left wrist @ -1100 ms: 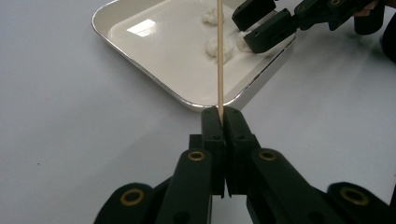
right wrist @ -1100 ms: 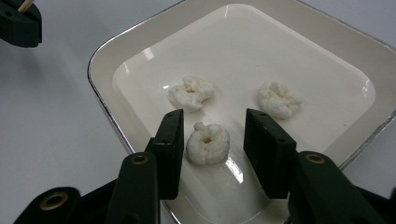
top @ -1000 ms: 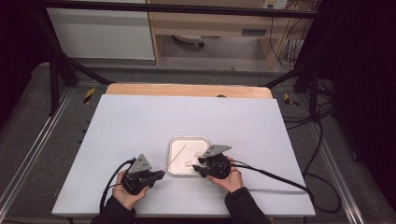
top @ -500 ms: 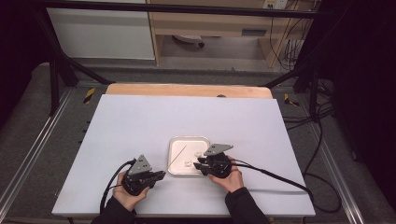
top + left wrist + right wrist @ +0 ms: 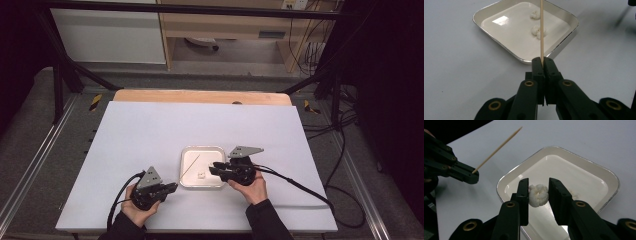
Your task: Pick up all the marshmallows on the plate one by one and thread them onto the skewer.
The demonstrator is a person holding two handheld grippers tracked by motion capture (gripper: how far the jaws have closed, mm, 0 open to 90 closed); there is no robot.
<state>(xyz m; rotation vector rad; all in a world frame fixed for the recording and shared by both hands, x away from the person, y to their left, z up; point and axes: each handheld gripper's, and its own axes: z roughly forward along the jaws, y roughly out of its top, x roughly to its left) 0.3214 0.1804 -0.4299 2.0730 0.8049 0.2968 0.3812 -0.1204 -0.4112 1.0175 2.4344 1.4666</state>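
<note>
A square white tray (image 5: pixel 201 151) sits near the table's front edge, with two small white lumpy pieces (image 5: pixel 539 31) in it. My left gripper (image 5: pixel 543 60) is shut on the base of a thin wooden skewer (image 5: pixel 541 25) that points out over the tray. In the high view that gripper (image 5: pixel 172 187) is just left of the tray. My right gripper (image 5: pixel 538 182) hangs open over the tray's right side, and one white piece (image 5: pixel 538 195) shows between its jaws, close to the left jaw. The skewer (image 5: pixel 499 147) and left gripper (image 5: pixel 474 178) appear at the left of the right gripper view.
A white sheet (image 5: pixel 150 135) covers the table, with a wooden edge (image 5: pixel 200 96) at the back. Black cables (image 5: pixel 295 182) trail from the right gripper across the sheet to the right edge. Dark frame posts and shelving stand beyond the table.
</note>
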